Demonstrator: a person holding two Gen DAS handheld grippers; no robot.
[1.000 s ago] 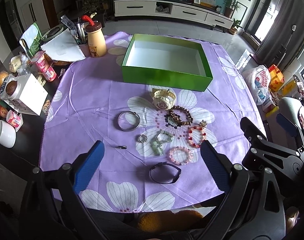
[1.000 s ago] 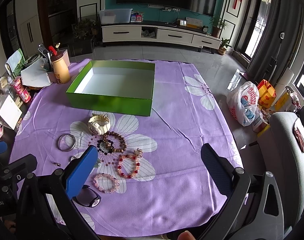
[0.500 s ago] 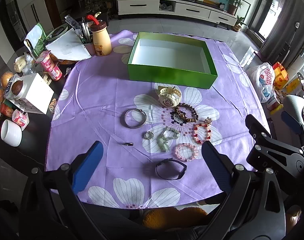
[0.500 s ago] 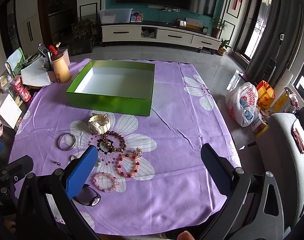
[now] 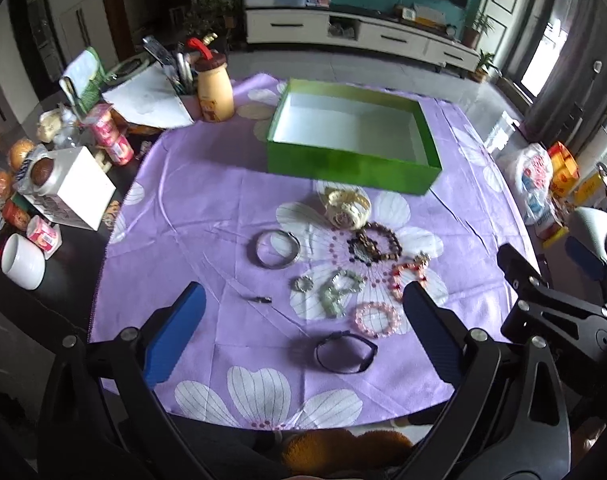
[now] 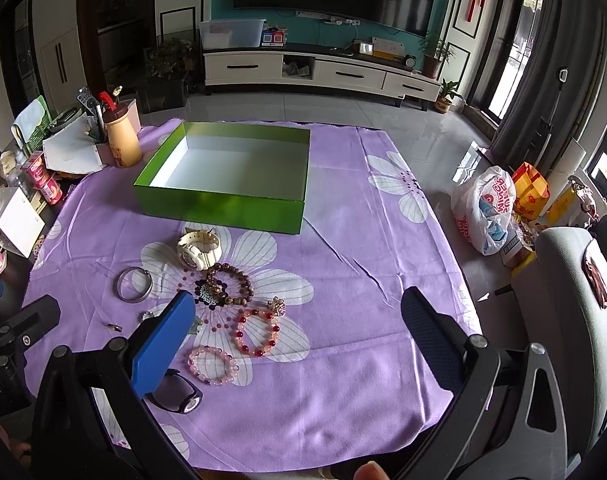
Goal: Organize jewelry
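An empty green box (image 5: 349,167) (image 6: 223,205) stands at the far side of the purple flowered cloth. In front of it lie a cream watch (image 5: 348,208) (image 6: 198,249), a silver bangle (image 5: 278,248) (image 6: 134,284), a brown bead bracelet (image 5: 377,241) (image 6: 228,284), a red bead bracelet (image 5: 409,276) (image 6: 257,332), a pink bead bracelet (image 5: 377,319) (image 6: 213,365), a black band (image 5: 345,351) (image 6: 175,394), a green bracelet (image 5: 337,287) and a small ring (image 5: 302,283). My left gripper (image 5: 299,320) hangs open above the near edge. My right gripper (image 6: 295,334) is open too, right of the jewelry.
Left of the cloth the dark table holds a tan bottle (image 5: 213,90), a pen cup, papers, a white carton (image 5: 73,188), a white mug (image 5: 22,262) and snacks. A plastic bag (image 6: 485,210) and a grey chair (image 6: 571,280) stand to the right on the floor.
The left gripper has risen and tilted up, so the box and jewelry sit lower and smaller in its view. The right gripper has barely moved. Nothing on the cloth has shifted.
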